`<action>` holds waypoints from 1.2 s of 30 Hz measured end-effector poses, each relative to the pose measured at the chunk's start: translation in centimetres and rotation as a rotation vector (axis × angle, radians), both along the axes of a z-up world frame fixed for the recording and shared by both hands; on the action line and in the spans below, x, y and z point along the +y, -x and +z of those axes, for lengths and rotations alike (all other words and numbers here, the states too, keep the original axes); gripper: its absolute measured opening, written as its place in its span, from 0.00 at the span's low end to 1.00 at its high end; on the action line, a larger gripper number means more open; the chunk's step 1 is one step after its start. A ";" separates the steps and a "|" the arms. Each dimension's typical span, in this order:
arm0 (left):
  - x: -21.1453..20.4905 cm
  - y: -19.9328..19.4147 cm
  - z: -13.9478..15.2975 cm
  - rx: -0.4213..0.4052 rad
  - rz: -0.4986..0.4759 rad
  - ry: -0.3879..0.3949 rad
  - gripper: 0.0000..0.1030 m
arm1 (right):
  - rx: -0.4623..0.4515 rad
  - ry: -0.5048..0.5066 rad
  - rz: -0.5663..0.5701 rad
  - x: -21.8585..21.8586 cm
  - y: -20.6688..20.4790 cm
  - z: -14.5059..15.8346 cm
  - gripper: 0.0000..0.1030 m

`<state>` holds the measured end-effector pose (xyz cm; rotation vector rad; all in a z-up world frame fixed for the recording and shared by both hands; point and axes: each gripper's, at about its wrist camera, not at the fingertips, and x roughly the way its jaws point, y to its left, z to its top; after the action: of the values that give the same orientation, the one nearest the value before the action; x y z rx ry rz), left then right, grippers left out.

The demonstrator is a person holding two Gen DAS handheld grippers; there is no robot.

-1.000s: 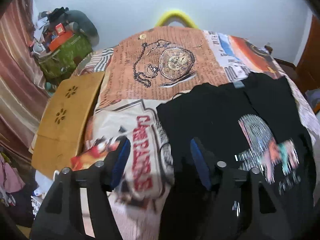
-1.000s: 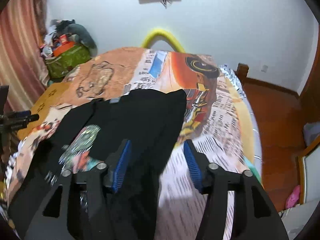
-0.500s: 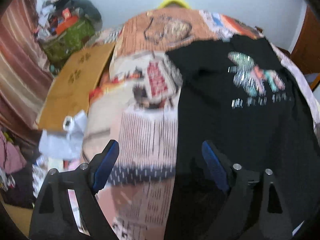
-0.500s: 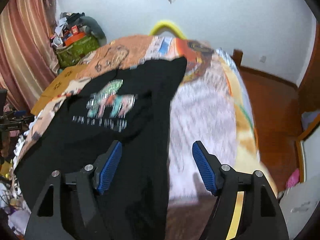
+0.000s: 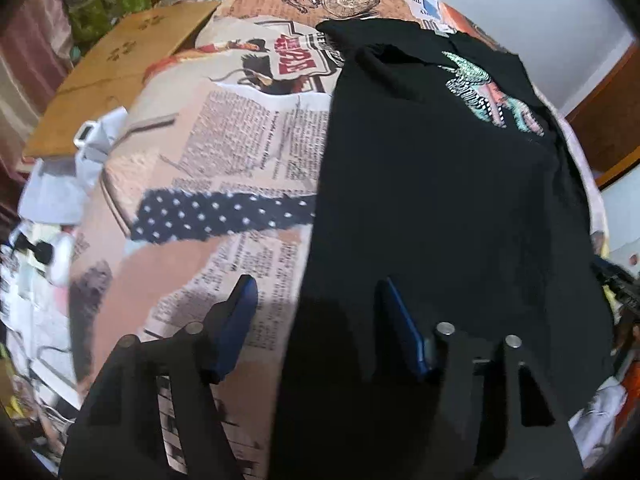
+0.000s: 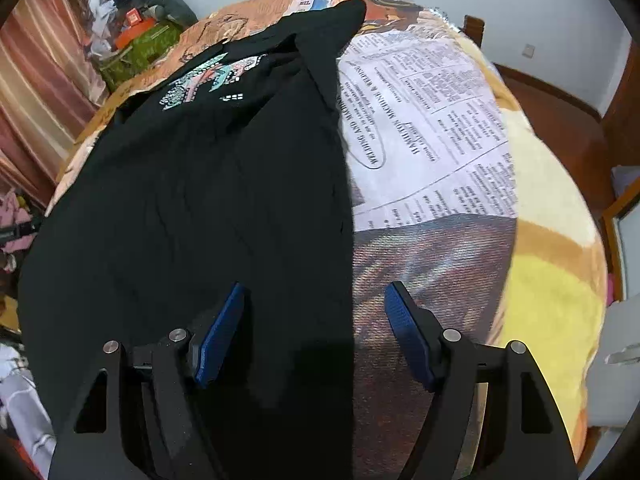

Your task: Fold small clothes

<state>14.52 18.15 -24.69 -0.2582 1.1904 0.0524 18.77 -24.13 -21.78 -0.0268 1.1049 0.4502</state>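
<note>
A black T-shirt (image 5: 440, 208) with a pastel print on its chest lies flat on the newspaper-print bedspread (image 5: 240, 152). My left gripper (image 5: 316, 296) hovers over the shirt's left edge near the hem. Its jaws are closing, with one blue pad over the bedspread and the other over black cloth, neither pressing. In the right wrist view the same T-shirt (image 6: 208, 184) fills the left half. My right gripper (image 6: 316, 300) straddles its right edge, jaws closing slightly, with the pads apart from the cloth.
A tan cardboard sheet (image 5: 120, 60) and white plastic bags (image 5: 72, 160) lie off the bed's left side. A green bag with clutter (image 6: 136, 44) stands by the striped curtain. Wooden floor (image 6: 560, 112) runs along the bed's right side.
Both grippers have travelled from the shirt's shoulder area back toward its near hem, sinking and tipping downward. The left jaws widened, then narrowed again.
</note>
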 end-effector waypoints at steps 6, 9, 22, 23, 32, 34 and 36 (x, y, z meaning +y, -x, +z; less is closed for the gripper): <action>-1.2 -0.5 0.6 -0.008 -0.022 0.039 0.09 | 0.005 -0.035 0.055 1.6 0.1 -0.2 0.12; -1.4 -0.8 1.4 -0.025 -0.020 0.045 0.05 | -0.002 -0.043 0.068 2.1 0.2 0.1 0.08; -1.4 -7.6 11.2 -0.275 -0.017 -0.068 0.03 | -0.193 -0.123 0.046 2.9 -5.5 7.2 0.07; -1.4 -8.7 11.1 -0.274 -0.010 -0.096 0.03 | -0.207 -0.118 0.034 3.1 -6.2 7.5 0.07; 0.2 -11.6 6.1 -0.159 0.029 -0.189 0.46 | -0.171 -0.070 -0.072 2.7 -9.4 6.0 0.31; 0.6 -10.3 5.4 -0.151 0.026 -0.189 0.51 | -0.175 -0.060 -0.075 2.0 -8.5 5.7 0.38; 1.3 -9.1 4.7 -0.130 0.035 -0.183 0.52 | -0.168 -0.047 -0.069 0.9 -8.1 5.9 0.39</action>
<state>23.66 19.47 -19.99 -0.1196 1.0440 0.1713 26.92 -23.20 -15.90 0.0150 0.9268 0.4042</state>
